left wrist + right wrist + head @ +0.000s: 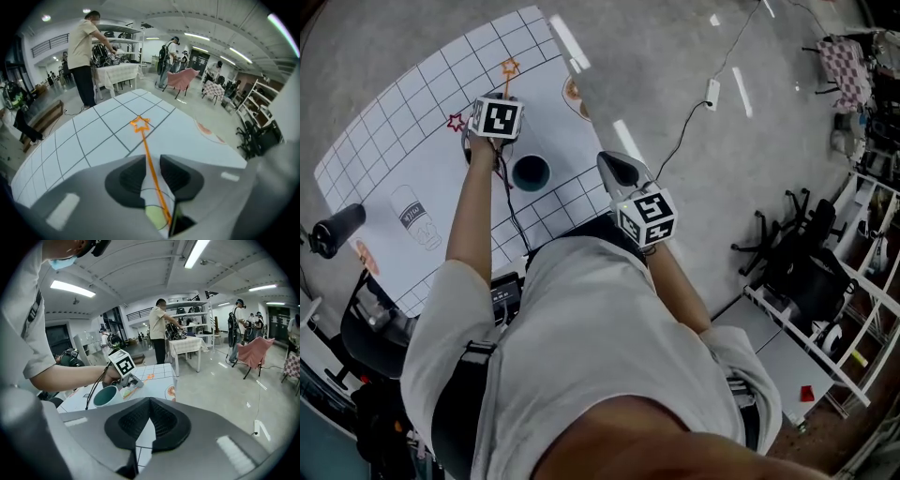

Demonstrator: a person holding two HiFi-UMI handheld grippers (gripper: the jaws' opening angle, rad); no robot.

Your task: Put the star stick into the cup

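**Star stick lying between our parted left jaws, cup just beside them**

We are holding the left gripper (152, 163) over the far half of the worktop (394, 141), which is carrying a white sheet ruled in squares. Its 2 jaws are standing apart. The orange star stick (154, 173) is running lengthwise through the gap between them, and the pads are not pressing on it. The star end is pointing away from us toward the far edge of the worktop. We cannot tell whether that end is resting on the sheet or hanging just above it.

The cup (530, 172), dark teal inside, is standing upright just beside the left gripper on its near side, toward the right edge of the worktop. The stick is lying outside the cup.

A red star outline (455, 122) is showing on the sheet just left of the left gripper. A line drawing of a bottle (417, 217) is sitting toward the near left corner. A round orange print (574, 94) is sitting at the right edge.

We are holding the right gripper (150, 401) at the right edge of the worktop, near the cup and facing it. Its 2 jaws are meeting at the tips, and no object is sitting between them.
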